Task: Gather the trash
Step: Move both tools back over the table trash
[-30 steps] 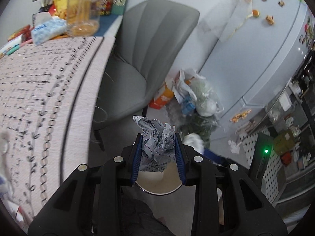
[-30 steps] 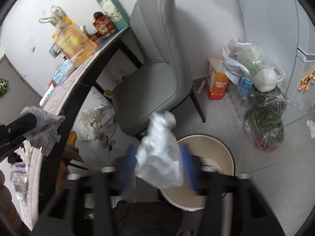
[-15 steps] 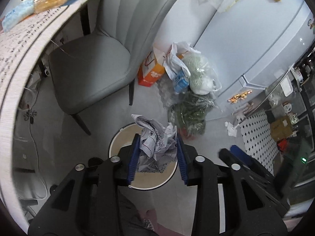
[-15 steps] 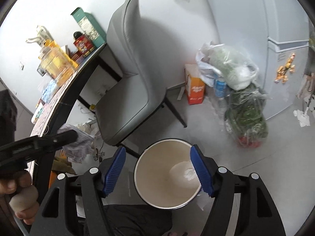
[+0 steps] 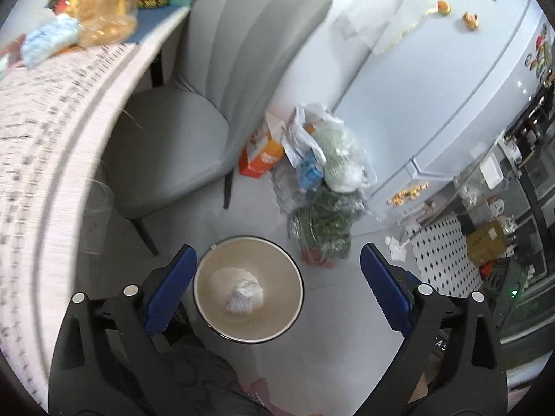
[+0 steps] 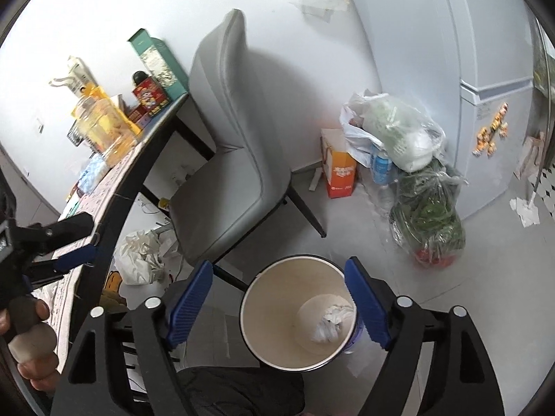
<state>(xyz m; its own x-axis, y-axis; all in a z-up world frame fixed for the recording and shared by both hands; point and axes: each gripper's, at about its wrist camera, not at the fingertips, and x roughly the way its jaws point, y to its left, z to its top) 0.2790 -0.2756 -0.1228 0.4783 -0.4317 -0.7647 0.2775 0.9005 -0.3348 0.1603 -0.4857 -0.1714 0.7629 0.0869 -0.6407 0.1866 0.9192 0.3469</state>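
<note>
Both my left gripper and right gripper hang over the bin, jaws spread wide and holding nothing. Crumpled paper lies at the bin's bottom, so those pieces look collected. White scraps on the floor by the fridge may remain.

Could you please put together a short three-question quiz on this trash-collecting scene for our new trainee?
1. True or false: the left gripper is open.
2. What lies at the bottom of the bin?
3. The orange carton stands: A) on the table, B) on the floor beside the grey chair, C) inside the bin.

Key: 1 true; 2 crumpled paper; 3 B.
</note>
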